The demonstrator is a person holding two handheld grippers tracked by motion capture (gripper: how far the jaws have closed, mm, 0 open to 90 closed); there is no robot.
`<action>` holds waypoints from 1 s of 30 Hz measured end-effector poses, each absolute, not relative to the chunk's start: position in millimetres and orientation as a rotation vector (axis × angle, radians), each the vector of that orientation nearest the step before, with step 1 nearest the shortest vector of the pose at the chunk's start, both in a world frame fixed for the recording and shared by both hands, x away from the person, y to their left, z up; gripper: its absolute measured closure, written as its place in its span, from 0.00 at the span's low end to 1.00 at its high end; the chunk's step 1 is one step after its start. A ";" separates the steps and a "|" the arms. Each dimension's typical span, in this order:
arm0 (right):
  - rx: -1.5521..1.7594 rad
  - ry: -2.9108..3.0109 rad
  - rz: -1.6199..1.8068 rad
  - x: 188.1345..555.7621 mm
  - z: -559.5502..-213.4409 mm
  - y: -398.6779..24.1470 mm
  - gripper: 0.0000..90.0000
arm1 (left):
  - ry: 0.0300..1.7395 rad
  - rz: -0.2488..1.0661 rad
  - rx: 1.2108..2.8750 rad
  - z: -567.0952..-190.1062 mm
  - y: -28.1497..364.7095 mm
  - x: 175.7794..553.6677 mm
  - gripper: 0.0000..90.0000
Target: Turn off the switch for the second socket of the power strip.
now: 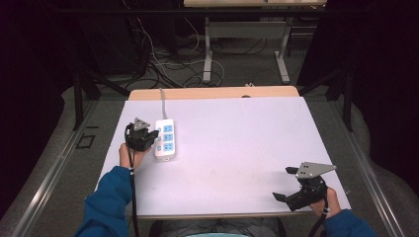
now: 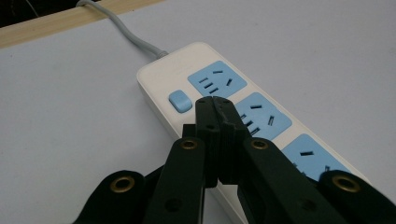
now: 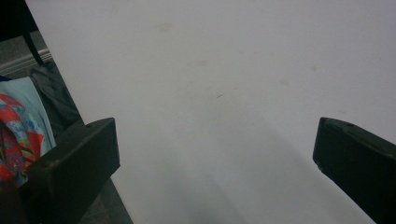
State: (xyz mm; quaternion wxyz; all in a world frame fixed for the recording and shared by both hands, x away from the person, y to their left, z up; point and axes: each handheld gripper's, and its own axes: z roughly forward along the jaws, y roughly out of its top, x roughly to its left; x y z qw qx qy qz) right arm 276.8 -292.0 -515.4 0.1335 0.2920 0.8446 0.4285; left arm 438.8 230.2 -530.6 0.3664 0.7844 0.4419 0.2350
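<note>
White power strip [image 1: 165,139] beneath closed, empty left gripper [image 2: 215,100]; right gripper [image 1: 285,183] wide open, empty.

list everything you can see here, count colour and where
power strip: 1, white with three blue sockets, left part of the table
switch: 1, blue, on the strip's cord end
cord: 1, grey, runs from the strip over the table's far edge
table: 1, white top with a wooden far edge, centre
second table: 1, grey legs, behind
floor cables: several, black and white, under the second table
sleeves: 2, blue, bottom corners
left gripper: 1, black, jaws together, tips over the strip beside the switch
right gripper: 1, black, jaws apart, near right corner of the table
</note>
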 end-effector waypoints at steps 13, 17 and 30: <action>0.834 2.450 1.241 277.4 -515.3 -292.1 0.00 | 1.124 0.592 2.050 -536.8 226.0 440.0 1.00; 0.847 2.449 1.243 276.8 -515.4 -292.0 0.00 | 1.123 0.592 2.053 -537.7 225.9 440.2 1.00; 0.850 2.450 1.242 276.8 -515.5 -292.0 0.00 | 1.125 0.596 2.066 -541.2 224.5 441.3 1.00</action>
